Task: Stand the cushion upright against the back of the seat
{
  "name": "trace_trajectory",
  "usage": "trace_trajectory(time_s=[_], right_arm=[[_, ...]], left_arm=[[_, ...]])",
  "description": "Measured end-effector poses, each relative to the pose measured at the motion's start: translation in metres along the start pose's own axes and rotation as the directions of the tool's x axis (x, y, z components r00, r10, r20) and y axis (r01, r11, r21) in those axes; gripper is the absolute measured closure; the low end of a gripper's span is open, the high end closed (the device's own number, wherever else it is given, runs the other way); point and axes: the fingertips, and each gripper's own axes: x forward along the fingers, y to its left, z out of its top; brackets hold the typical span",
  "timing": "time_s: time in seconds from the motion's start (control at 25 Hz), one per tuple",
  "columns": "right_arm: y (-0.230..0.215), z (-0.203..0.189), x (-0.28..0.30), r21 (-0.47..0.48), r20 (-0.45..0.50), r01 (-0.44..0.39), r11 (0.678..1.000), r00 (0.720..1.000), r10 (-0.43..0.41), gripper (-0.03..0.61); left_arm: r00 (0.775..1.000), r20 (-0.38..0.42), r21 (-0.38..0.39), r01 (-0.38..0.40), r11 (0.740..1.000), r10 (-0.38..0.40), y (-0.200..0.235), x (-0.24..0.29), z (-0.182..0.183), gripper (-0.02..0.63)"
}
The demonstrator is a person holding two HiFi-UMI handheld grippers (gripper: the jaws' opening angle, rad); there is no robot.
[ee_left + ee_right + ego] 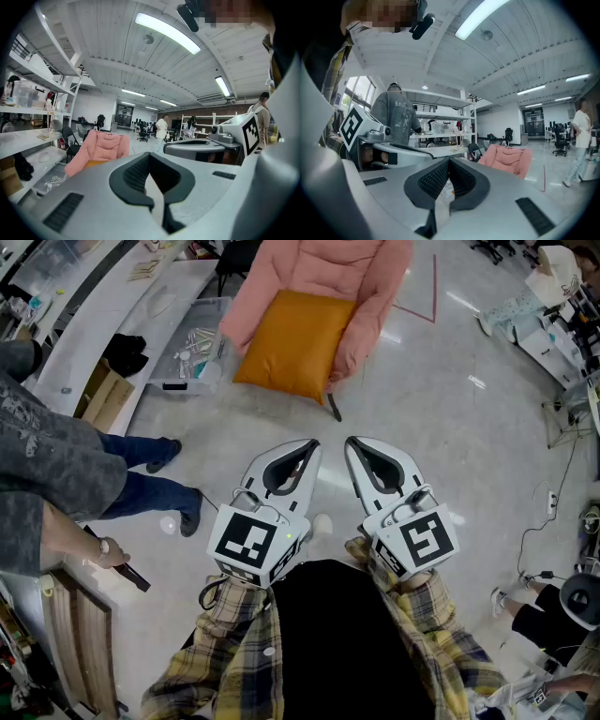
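While one cushion (293, 343) lies on one chair (319, 263), left tool (313, 442), right tool (350, 441), seemingly closed

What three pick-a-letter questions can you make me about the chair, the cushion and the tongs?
1. Where is the orange square cushion?
A) lying on the seat of the pink padded chair
B) on the floor
C) between the tongs

2. How many tongs show in the head view?
A) one
B) two
C) three

3. How do the left tongs and right tongs stand?
A) both shut and empty
B) both wide open
C) both shut on the cushion

Answers:
1 A, the cushion lies on the seat, not yet upright.
2 B, one in each hand.
3 A, each pair's jaws meet with nothing between them.
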Motion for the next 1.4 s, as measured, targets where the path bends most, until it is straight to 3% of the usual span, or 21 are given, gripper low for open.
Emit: trace_trajectory(time_s=[0.56,0.84,1.16,1.4], right_arm=[[-0.028,-0.005,-0.023,0.040,0.026,0.028,0.999,0.999,-0.029,0.560],[-0.034,-0.012,-0.026,0.059,0.024,-0.015,0.998,1.000,0.014,0.560],[-0.031,-0.011,0.013,0.059,0.009,-0.056,0.997,0.998,0.056,0.561],[-0.020,-0.006,0.078,0.058,-0.013,-0.060,0.996,0.998,0.061,0.560]], left_arm=[[1.000,-0.005,0.005,0.005,1.000,-0.005,-0.020,0.022,0.000,0.611],[0.999,-0.011,-0.003,-0.045,0.999,0.044,-0.022,0.026,-0.004,0.611],[0.997,-0.005,-0.033,-0.081,0.996,0.081,0.017,0.026,-0.003,0.611],[0.996,0.000,-0.044,-0.090,0.995,0.090,0.084,0.021,0.007,0.611]])
